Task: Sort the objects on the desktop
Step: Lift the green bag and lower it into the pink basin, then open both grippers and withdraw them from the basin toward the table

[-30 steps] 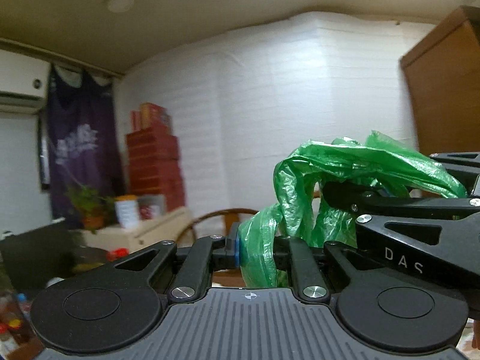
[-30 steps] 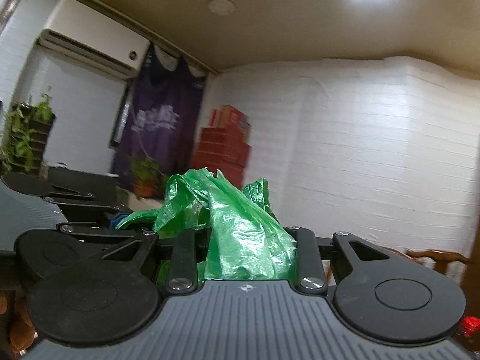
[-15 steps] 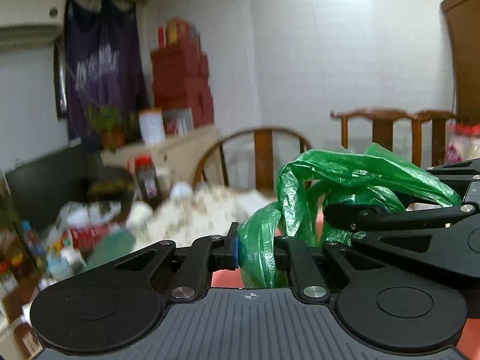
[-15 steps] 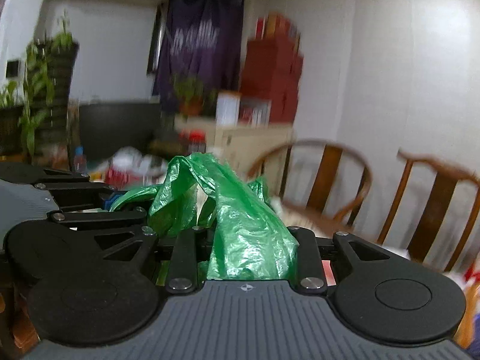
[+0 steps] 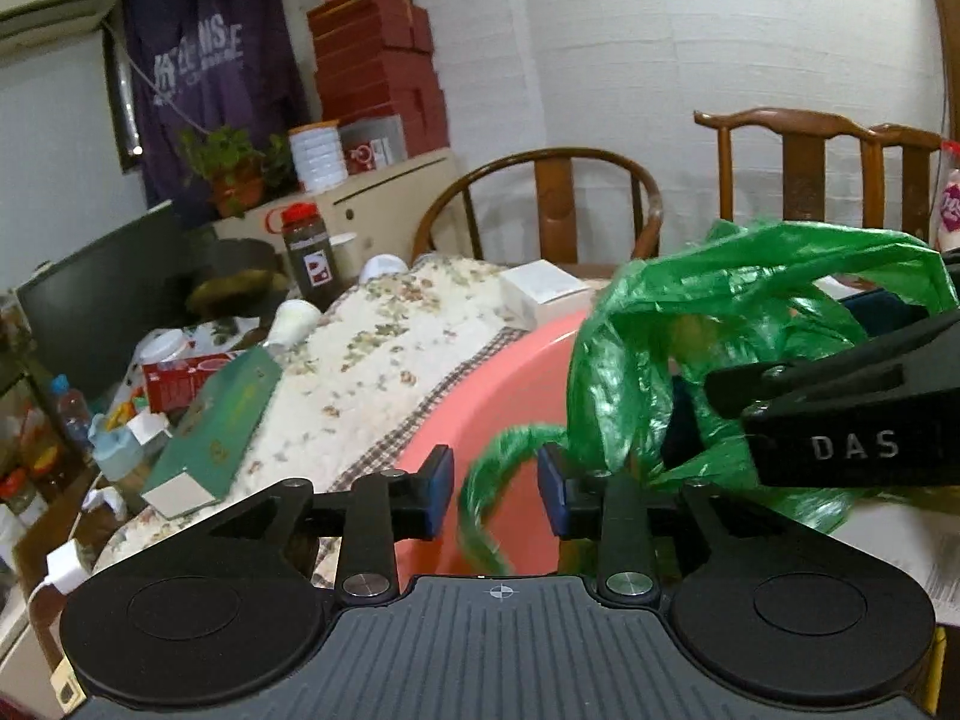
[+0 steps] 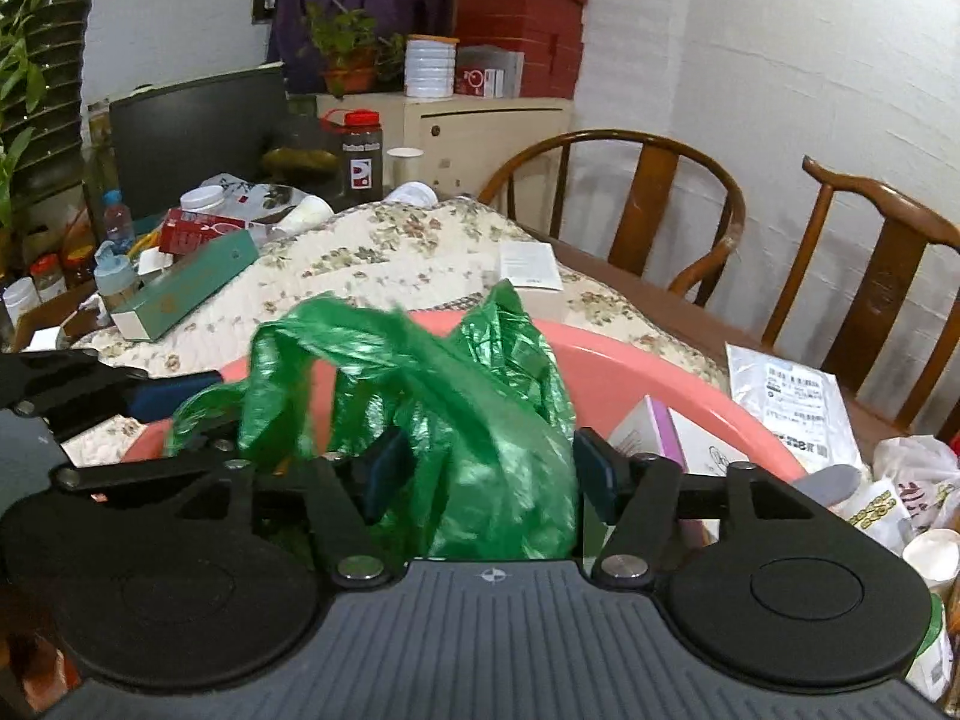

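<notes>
A crumpled green plastic bag [image 5: 708,324] hangs over a pink basin [image 5: 516,384]. My left gripper [image 5: 495,492] is open, with a loose strand of the bag between its blue pads, not clamped. My right gripper [image 6: 489,471] is open too, jaws wide, with the bulk of the bag [image 6: 468,408] lying between them over the basin [image 6: 660,372]. The right gripper's black arm crosses the right side of the left wrist view.
A floral quilt [image 6: 384,252] covers the table behind the basin. A green box [image 6: 180,288], a red carton, bottles and cups lie at the left. A white box [image 5: 543,294], a parcel [image 6: 792,396] and snack bags sit to the right. Wooden chairs [image 6: 648,198] stand behind.
Both grippers tilted down from wall and ceiling to the table and basin. Both were shut on the green bag; now both have opened and the bag slumps loose.
</notes>
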Tool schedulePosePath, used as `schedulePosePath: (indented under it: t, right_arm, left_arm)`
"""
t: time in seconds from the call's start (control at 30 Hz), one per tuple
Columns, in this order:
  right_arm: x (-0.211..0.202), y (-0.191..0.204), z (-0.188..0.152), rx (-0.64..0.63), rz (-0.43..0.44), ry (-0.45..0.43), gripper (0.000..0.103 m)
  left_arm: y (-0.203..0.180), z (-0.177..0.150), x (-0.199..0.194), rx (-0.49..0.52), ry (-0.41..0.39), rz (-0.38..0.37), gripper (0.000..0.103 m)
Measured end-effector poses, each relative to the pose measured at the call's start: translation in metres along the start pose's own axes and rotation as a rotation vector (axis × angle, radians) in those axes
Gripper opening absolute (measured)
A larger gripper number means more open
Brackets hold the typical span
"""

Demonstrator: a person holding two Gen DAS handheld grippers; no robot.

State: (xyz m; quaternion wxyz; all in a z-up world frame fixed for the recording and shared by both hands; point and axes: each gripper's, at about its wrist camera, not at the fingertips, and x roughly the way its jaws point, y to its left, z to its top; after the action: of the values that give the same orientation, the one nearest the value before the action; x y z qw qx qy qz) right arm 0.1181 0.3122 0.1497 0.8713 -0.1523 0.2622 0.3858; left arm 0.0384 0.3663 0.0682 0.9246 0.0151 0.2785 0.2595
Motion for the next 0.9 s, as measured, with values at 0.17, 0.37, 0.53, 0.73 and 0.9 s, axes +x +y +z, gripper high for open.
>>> schedulePosePath:
  t: [0.17,0.37,0.53,0.73,0.9]
  right_arm:
    - [0.002,-0.005,-0.004,0.001,-0.016,0.009,0.079]
    - [-0.031,-0.007,-0.013,-0.003,0.002,-0.045,0.097]
    - [-0.059,-0.007,-0.016,-0.03,-0.017,-0.055,0.101]
    - [-0.091,-0.013,-0.02,-0.009,-0.01,-0.047,0.101]
    - [-0.12,-0.017,-0.033,0.019,0.019,-0.067,0.102]
  left_arm:
    - [0.006,-0.007,-0.005,-0.015,0.013,0.01,0.065]
    - [0.011,-0.015,-0.022,-0.014,-0.013,0.06,0.093]
    - [0.013,-0.017,-0.045,-0.018,-0.025,0.047,0.103]
    - [0.012,-0.023,-0.075,-0.008,-0.007,0.009,0.103]
    - [0.012,-0.031,-0.101,-0.024,-0.009,0.004,0.103]
